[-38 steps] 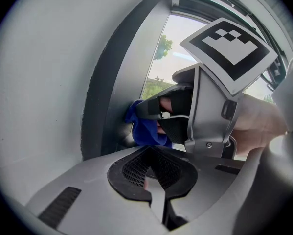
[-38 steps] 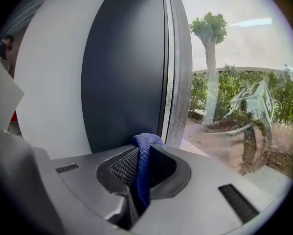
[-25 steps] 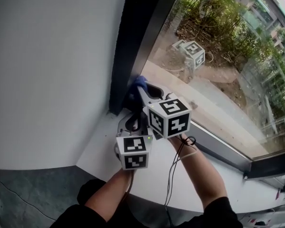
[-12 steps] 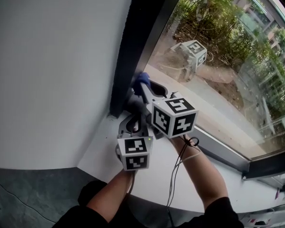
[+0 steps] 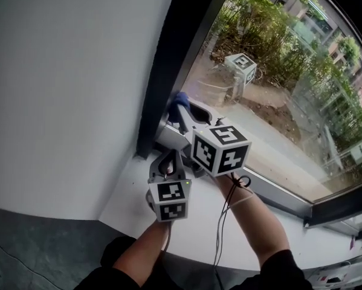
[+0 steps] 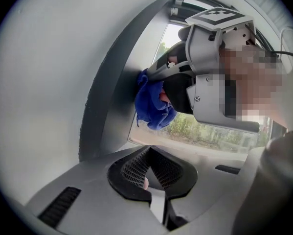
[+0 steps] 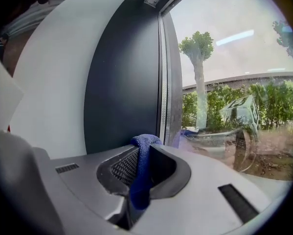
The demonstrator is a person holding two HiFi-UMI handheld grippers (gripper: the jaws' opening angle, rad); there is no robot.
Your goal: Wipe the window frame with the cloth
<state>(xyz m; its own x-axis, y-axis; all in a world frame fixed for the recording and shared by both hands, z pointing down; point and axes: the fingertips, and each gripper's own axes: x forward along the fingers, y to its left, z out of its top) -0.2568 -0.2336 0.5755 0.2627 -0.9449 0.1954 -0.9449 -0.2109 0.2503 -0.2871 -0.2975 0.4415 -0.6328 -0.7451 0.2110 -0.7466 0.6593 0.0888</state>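
A blue cloth (image 5: 179,101) is bunched against the dark upright window frame (image 5: 171,47), a little above its foot. My right gripper (image 5: 181,112) is shut on the cloth and pushes it to the frame's inner edge beside the glass. In the right gripper view the cloth (image 7: 141,175) hangs between the shut right gripper (image 7: 144,153) pads, with the frame (image 7: 122,82) straight ahead. My left gripper (image 5: 167,162) sits just below and behind it over the sill, shut with nothing in it. In the left gripper view the left gripper (image 6: 150,153) points up at the cloth (image 6: 153,109).
A white sill (image 5: 129,195) runs along the bottom of the window. The white wall (image 5: 66,89) stands left of the frame and the glass pane (image 5: 271,89) lies to its right. A thin cable (image 5: 220,222) hangs from the right gripper.
The right gripper has slid a little up the frame with the cloth. The left gripper has stayed nearly where it was.
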